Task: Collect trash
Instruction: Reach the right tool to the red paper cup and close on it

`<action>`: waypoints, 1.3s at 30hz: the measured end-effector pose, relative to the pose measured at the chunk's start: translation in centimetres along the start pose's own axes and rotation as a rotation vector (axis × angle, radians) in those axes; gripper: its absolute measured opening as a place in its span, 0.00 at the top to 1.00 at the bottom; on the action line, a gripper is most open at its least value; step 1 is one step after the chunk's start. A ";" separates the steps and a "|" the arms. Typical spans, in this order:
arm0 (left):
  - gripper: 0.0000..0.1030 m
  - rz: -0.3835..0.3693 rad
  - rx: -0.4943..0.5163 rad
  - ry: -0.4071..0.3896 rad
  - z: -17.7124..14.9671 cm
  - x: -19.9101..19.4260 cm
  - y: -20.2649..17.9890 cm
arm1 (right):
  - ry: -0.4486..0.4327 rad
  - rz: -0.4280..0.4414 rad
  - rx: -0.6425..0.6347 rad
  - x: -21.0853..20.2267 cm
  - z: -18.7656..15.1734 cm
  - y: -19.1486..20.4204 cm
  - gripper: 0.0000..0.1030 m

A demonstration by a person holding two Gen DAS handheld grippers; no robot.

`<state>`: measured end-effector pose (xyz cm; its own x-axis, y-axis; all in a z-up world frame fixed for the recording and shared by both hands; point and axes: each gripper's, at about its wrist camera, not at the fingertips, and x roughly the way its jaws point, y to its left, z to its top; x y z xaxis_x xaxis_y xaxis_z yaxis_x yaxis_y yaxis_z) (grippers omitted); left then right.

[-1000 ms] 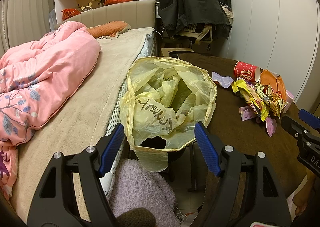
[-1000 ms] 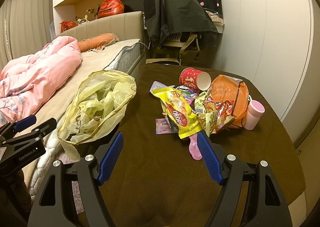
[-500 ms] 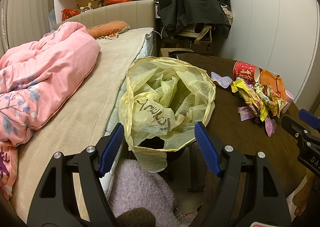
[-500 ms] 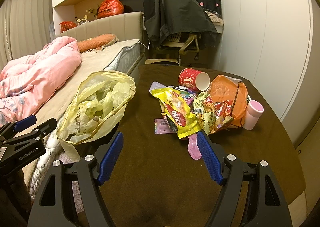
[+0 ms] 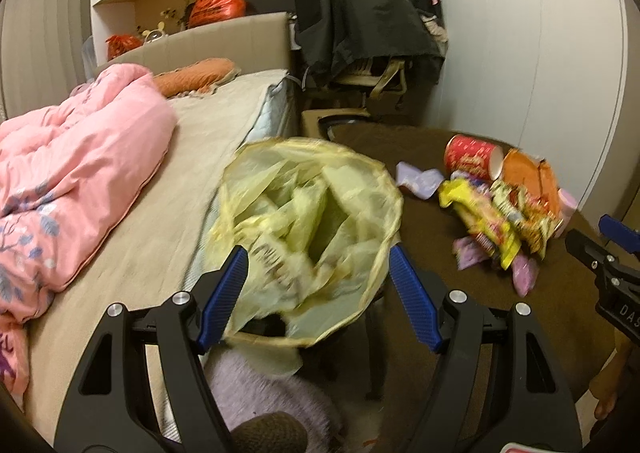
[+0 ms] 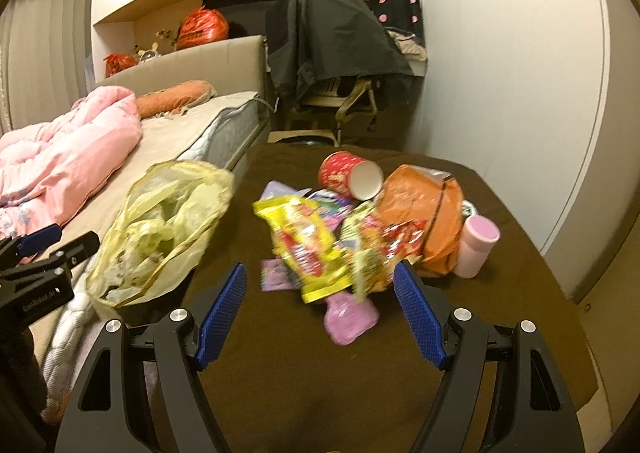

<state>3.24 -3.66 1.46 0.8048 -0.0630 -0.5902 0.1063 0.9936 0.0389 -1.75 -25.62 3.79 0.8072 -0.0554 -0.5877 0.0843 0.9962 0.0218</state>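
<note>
A yellow plastic trash bag (image 5: 312, 221) hangs open at the left edge of the brown table (image 6: 320, 373); it also shows in the right wrist view (image 6: 160, 233). My left gripper (image 5: 318, 293) is open and empty, just in front of the bag's mouth. A pile of trash lies on the table: a yellow snack wrapper (image 6: 308, 245), a red paper cup (image 6: 348, 177) on its side, an orange bag (image 6: 420, 213), a pink wrapper (image 6: 350, 317), a pink cup (image 6: 476, 245). My right gripper (image 6: 320, 309) is open and empty, low over the table just short of the pile.
A bed (image 5: 140, 233) with a pink duvet (image 5: 68, 173) lies left of the bag. A chair draped with a dark jacket (image 6: 336, 37) stands behind the table. A white wall (image 6: 520, 73) bounds the right side. A fuzzy lilac thing (image 5: 260, 397) sits below the bag.
Both grippers have moved forward: the left closer to the bag's mouth, the right closer to the trash pile. Both stay open.
</note>
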 end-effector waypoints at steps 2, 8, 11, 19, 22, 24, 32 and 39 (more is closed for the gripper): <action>0.33 -0.028 0.003 -0.019 0.8 0.4 -0.8 | -0.019 -0.027 0.010 0.2 0.5 -1.6 0.30; 0.33 -0.158 0.009 -0.037 2.8 2.7 -3.8 | -0.029 -0.106 0.025 1.1 1.7 -6.3 0.30; 0.32 -0.244 0.004 -0.005 3.3 4.3 -5.6 | -0.014 -0.135 0.027 1.9 1.7 -8.1 0.30; 0.31 -0.322 -0.002 0.133 3.0 9.1 -8.2 | 0.035 -0.154 0.029 4.0 0.8 -12.0 0.30; 0.31 -0.340 -0.006 0.156 3.8 10.6 -8.5 | 0.053 -0.112 0.050 5.1 0.8 -12.9 0.30; 0.31 -0.337 -0.019 0.156 4.8 11.3 -8.6 | 0.053 -0.055 0.039 6.3 1.8 -12.8 0.30; 0.37 -0.299 -0.033 0.173 5.3 11.9 -6.8 | 0.107 0.128 -0.068 14.7 8.2 -8.7 0.30; 0.43 -0.299 -0.099 0.236 3.6 12.7 -4.5 | 0.214 0.151 -0.124 22.5 10.7 -5.4 0.30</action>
<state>15.08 -9.26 -3.35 0.5890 -0.3388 -0.7337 0.2492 0.9398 -0.2339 22.22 -32.99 -0.95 0.6627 0.0961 -0.7427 -0.1102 0.9934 0.0301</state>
